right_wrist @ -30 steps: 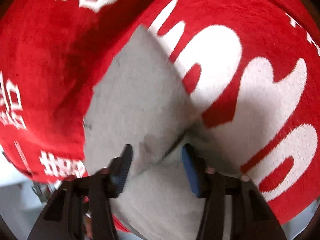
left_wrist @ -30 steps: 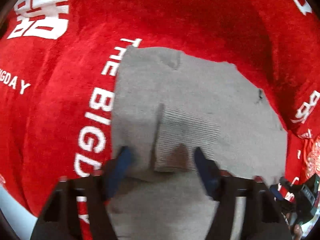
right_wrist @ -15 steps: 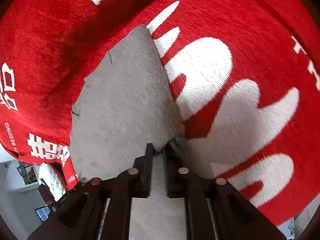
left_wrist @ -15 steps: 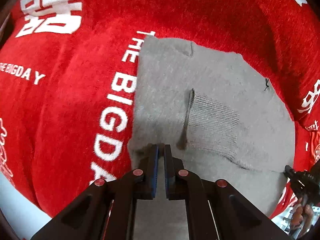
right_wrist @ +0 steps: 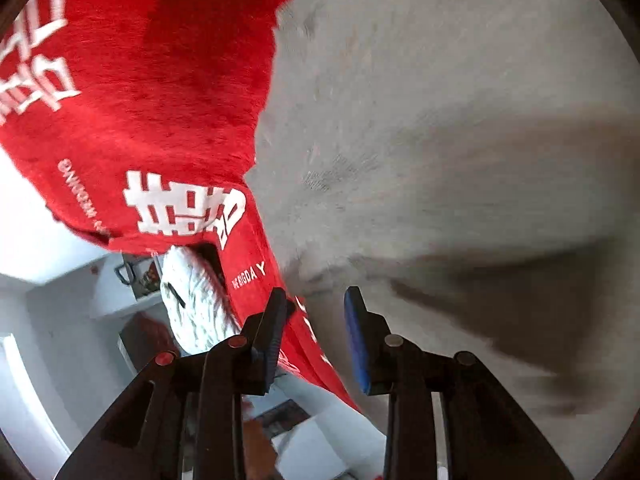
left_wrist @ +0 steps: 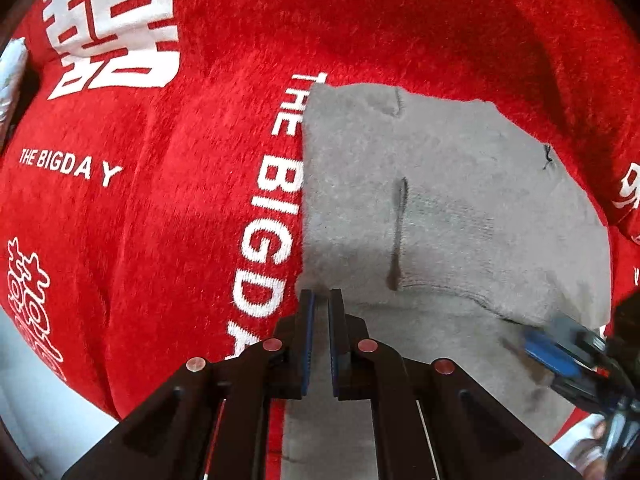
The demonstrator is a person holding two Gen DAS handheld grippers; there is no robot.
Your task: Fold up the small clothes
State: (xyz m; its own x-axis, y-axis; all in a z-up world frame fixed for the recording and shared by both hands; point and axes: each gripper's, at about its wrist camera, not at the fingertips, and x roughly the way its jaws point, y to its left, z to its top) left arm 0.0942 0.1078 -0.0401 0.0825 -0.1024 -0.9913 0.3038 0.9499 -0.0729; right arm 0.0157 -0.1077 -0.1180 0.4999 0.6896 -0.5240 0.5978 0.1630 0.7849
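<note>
A small grey knit garment (left_wrist: 460, 200) lies on a red blanket (left_wrist: 180, 208) with white lettering. A ribbed cuff or sleeve is folded across its middle. My left gripper (left_wrist: 321, 300) is shut on the garment's near left edge. My right gripper (right_wrist: 316, 300) is open, its fingers apart at the garment's edge, with grey fabric (right_wrist: 460, 140) filling the right of its view, blurred. The right gripper also shows in the left wrist view (left_wrist: 556, 348) at the garment's near right corner.
The red blanket (right_wrist: 140, 100) covers the whole surface and hangs over its edge. Beyond the edge in the right wrist view is a white knitted item (right_wrist: 192, 304) and a white room with furniture below.
Both grippers closed on the garment's near edge. Since then the right gripper has opened and swung left toward the blanket's edge; the left stays shut on the fabric.
</note>
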